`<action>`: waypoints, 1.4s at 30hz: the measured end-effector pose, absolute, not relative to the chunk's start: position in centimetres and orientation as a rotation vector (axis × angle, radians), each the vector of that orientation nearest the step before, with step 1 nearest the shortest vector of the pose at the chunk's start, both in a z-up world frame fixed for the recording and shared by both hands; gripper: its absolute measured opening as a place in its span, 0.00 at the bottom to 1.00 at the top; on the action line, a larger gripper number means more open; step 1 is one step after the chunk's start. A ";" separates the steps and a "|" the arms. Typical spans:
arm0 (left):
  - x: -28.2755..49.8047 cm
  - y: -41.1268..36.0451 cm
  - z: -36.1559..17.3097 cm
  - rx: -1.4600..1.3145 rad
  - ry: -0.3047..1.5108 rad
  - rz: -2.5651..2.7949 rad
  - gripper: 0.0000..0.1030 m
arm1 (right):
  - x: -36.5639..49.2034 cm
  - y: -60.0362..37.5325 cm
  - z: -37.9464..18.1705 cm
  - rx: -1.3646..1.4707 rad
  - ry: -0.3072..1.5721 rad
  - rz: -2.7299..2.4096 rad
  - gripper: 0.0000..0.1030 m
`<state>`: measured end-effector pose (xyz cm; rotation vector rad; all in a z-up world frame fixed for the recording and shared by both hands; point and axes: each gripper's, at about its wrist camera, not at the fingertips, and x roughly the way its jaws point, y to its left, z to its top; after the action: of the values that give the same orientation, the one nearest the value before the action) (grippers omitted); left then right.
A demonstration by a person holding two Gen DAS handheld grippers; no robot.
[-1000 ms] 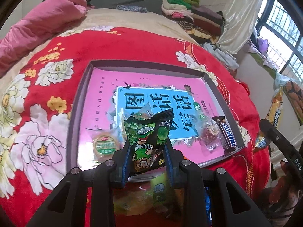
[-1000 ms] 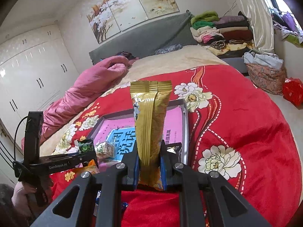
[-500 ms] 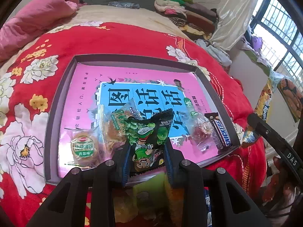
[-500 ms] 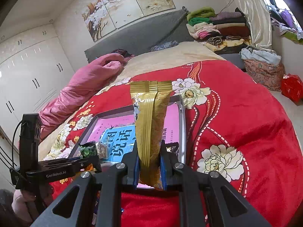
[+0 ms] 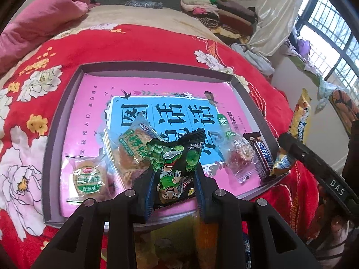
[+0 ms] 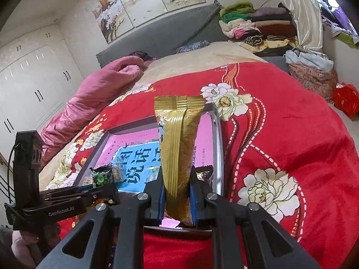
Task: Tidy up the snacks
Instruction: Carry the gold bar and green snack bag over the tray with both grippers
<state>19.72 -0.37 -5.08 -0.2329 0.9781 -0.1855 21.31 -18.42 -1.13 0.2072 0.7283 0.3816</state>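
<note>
A home bedroom: bed (image 6: 280,112), wardrobe (image 6: 33,85), folded clothes (image 6: 253,27).

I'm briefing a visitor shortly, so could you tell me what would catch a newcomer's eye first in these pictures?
Probably the tall gold packet standing upright in the right gripper, over the tray's near right corner. Next, the green pea packet pinched in the left gripper, above the pink-lined tray on the red floral blanket.
</note>
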 end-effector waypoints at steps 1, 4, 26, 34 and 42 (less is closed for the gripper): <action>19.8 -0.4 -5.2 -0.233 0.981 -0.184 0.31 | 21.4 -18.4 -1.3 0.204 0.733 0.377 0.18; 19.8 -0.5 -5.2 -0.222 0.979 -0.185 0.31 | 21.6 -18.4 -1.8 0.201 0.752 0.369 0.18; 20.4 -1.2 -5.8 -0.225 0.985 -0.160 0.31 | 22.0 -15.9 -3.8 0.198 0.849 0.476 0.19; 20.3 -1.1 -5.7 -0.226 0.987 -0.155 0.31 | 21.8 -15.7 -3.8 0.191 0.850 0.488 0.19; 20.3 -0.7 -5.7 -0.235 0.992 -0.151 0.31 | 21.8 -16.0 -3.7 0.189 0.846 0.476 0.19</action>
<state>20.31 -0.70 -5.73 -0.2350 0.9919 -0.1505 21.83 -16.03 -3.72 0.1887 0.8457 0.4756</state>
